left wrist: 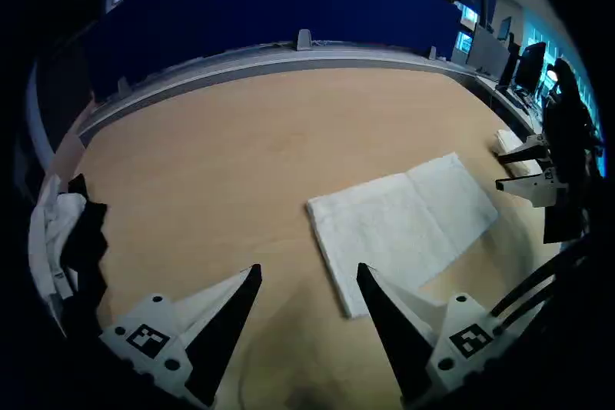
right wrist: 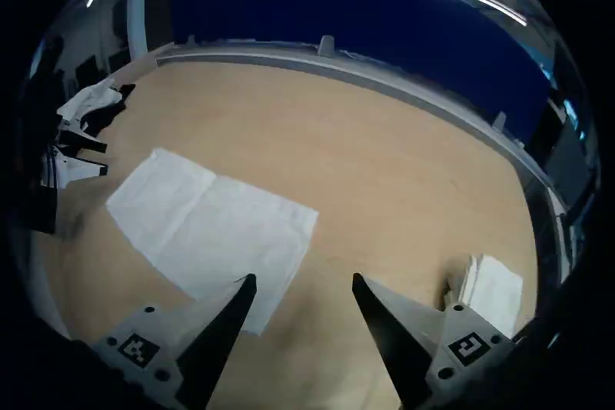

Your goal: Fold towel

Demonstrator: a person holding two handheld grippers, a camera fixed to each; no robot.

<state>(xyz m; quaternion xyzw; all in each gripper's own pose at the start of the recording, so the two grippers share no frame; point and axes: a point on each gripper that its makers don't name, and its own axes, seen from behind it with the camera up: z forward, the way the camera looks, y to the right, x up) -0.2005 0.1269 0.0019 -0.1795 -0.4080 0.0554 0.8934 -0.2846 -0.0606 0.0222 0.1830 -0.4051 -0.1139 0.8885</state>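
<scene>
White towel (left wrist: 403, 221) lying flat on wooden counter (left wrist: 254, 133), one crease across.
Black-and-white cloth heap (left wrist: 65, 241) at 9 o'clock; left claw (left wrist: 308, 268) at 6 o'clock, spread wide, empty; towel at 4 o'clock, its near corner beside the claw's right finger; right claw (left wrist: 498, 171) at 3 o'clock, parted, gripping nothing.

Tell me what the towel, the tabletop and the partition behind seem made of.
Towel: white cloth, probably terry cotton; matte, with a soft fold crease. Tabletop: pale wood-look laminate, likely; smooth with faint grain. Partition: dark blue, matte, possibly fabric-covered; weave too small to tell.
</scene>
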